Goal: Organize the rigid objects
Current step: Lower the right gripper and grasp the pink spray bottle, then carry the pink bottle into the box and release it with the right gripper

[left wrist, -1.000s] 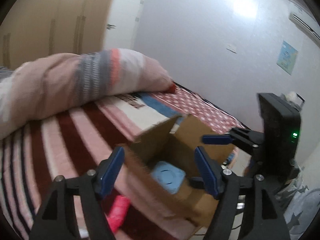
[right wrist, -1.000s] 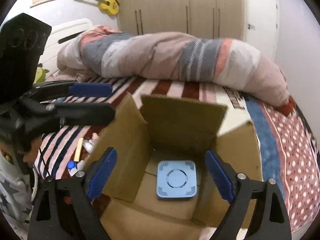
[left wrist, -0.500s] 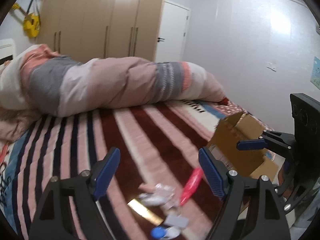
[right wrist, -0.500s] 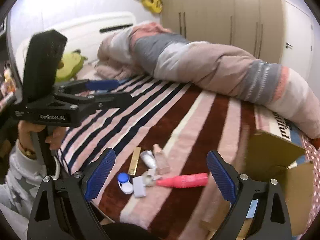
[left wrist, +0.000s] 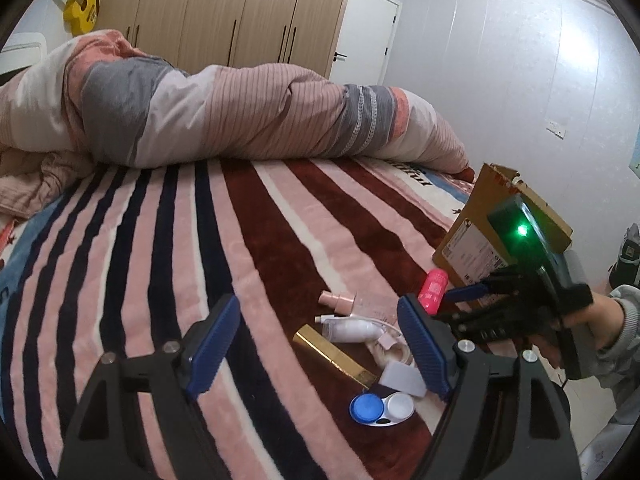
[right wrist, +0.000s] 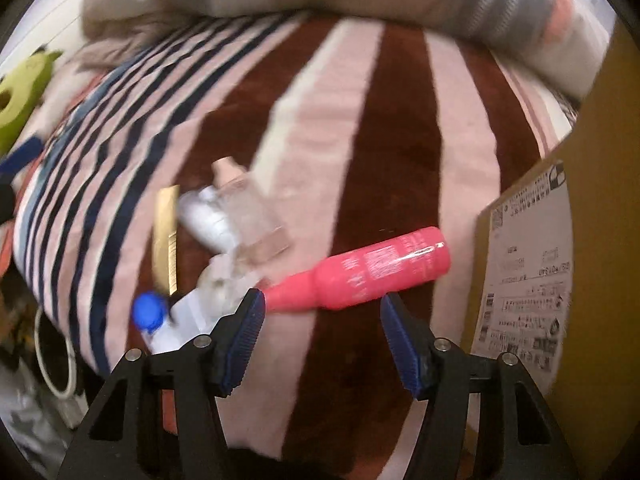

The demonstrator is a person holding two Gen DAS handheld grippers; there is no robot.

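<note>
A pink bottle (right wrist: pixel 360 276) lies on the striped bed, just beyond my open right gripper (right wrist: pixel 322 304); it also shows in the left wrist view (left wrist: pixel 433 290). Beside it lie a clear bottle with a pink cap (right wrist: pixel 248 208), a white bottle (left wrist: pixel 350 329), a gold bar (left wrist: pixel 334 356), a white block (left wrist: pixel 402 378) and a blue and white lens case (left wrist: pixel 380 408). A cardboard box (left wrist: pixel 472 248) stands at the right. My left gripper (left wrist: pixel 320 344) is open and empty above the pile. The right gripper (left wrist: pixel 472 300) shows in the left wrist view, over the pink bottle.
A rolled pink and grey duvet (left wrist: pixel 224 116) lies across the far side of the bed. The bed's edge runs just below the pile. A green plush toy (right wrist: pixel 20 92) sits at the far left. Wardrobes (left wrist: pixel 224 12) and a door stand behind.
Both grippers have swung away from the box to the pile of small things. The right gripper has dropped close to the pink bottle. Both stay open and empty.
</note>
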